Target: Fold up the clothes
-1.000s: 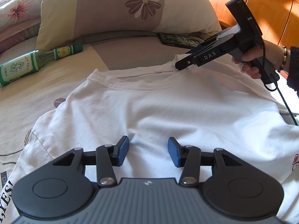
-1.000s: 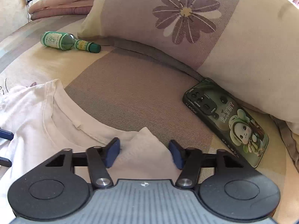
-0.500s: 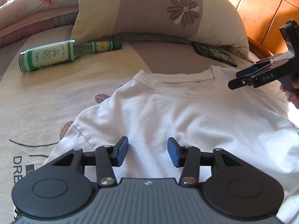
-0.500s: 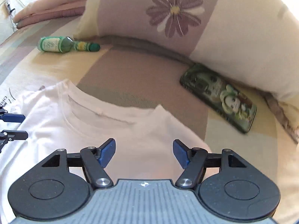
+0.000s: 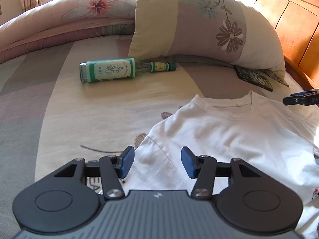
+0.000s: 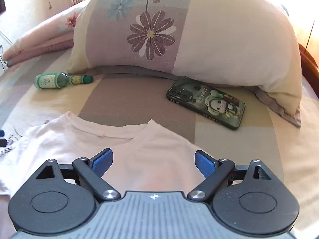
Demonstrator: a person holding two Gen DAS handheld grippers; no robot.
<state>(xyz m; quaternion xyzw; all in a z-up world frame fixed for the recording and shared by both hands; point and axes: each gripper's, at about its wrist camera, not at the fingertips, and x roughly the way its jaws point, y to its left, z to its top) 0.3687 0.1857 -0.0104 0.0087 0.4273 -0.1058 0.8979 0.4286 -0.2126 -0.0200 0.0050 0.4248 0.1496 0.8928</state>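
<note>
A white T-shirt (image 5: pixel 239 135) lies flat on the bed, its collar toward the pillow. My left gripper (image 5: pixel 157 157) hovers over the shirt's left shoulder seam. Its jaws are opening, and the blue pads stand apart and press on nothing. My right gripper (image 6: pixel 153 155) hangs above the right shoulder of the T-shirt (image 6: pixel 79 139), by the collar. Its jaws are opening wide, with the cloth lying loose below them. In the left wrist view the right gripper's fingertips (image 5: pixel 299 99) show at the right edge, just off the shirt's shoulder.
A green glass bottle (image 5: pixel 111 72) lies on its side on the sheet, left of the shirt. A phone (image 6: pixel 207 102) in a green case rests under the flowered pillow (image 6: pixel 179 29). Behind are a folded quilt (image 5: pixel 69 20) and the wooden headboard (image 5: pixel 295 20).
The right gripper let go of the shirt's shoulder by the collar, spread its jaws wide and drew back and up. The left gripper rose and shifted left, toward the sleeve seam.
</note>
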